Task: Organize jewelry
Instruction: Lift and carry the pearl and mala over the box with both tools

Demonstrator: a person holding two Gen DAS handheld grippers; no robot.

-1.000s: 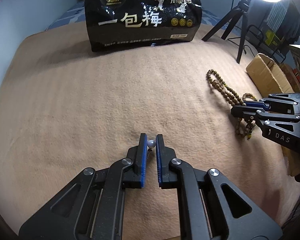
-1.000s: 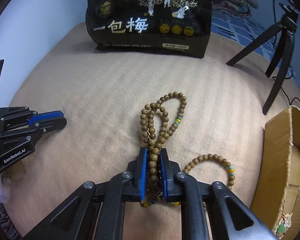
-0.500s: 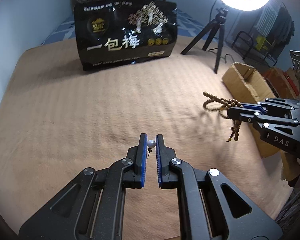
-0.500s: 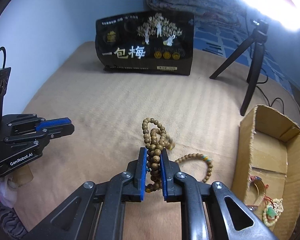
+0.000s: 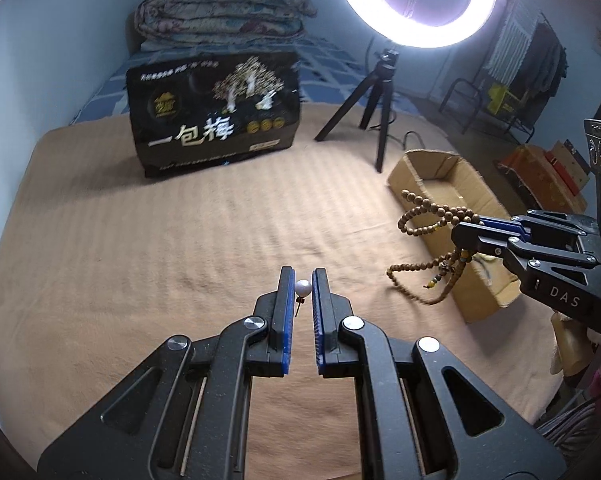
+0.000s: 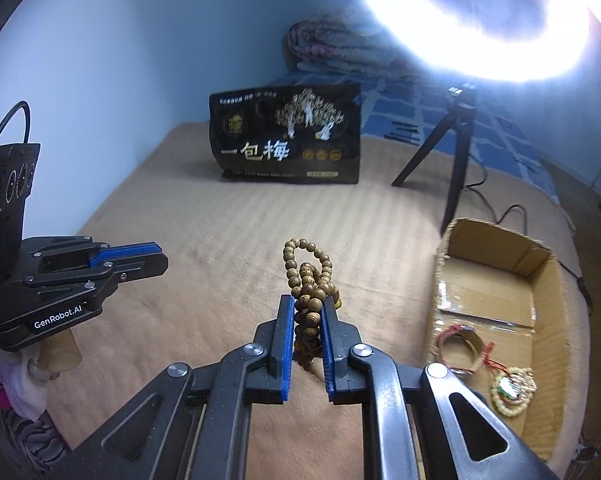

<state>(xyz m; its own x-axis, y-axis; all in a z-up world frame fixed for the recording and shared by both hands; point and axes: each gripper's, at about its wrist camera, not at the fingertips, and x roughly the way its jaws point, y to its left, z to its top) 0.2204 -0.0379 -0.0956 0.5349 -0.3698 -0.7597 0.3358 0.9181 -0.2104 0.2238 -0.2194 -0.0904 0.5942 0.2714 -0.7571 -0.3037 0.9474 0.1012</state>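
Note:
My left gripper (image 5: 303, 280) is shut on a small white pearl earring (image 5: 303, 288), held above the tan blanket (image 5: 160, 248). My right gripper (image 6: 307, 307) is shut on a long wooden bead strand (image 6: 308, 280), lifted clear of the blanket. In the left wrist view the bead strand (image 5: 428, 220) dangles in loops from the right gripper (image 5: 466, 236), beside the open cardboard box (image 5: 432, 172). The box (image 6: 496, 256) holds a red-corded bracelet (image 6: 460, 344) and a bead pendant (image 6: 512, 390).
A black snack bag (image 5: 216, 120) stands upright at the back of the blanket. A ring light (image 5: 416, 0) on a black tripod (image 5: 376, 92) stands behind the box. Folded quilts (image 5: 220, 16) lie beyond. Clutter and a rack (image 5: 520, 80) are at right.
Both grippers rose and tilted up. The right gripper lifted the bead strand off the blanket and carried it toward the cardboard box. The left still holds the pearl earring.

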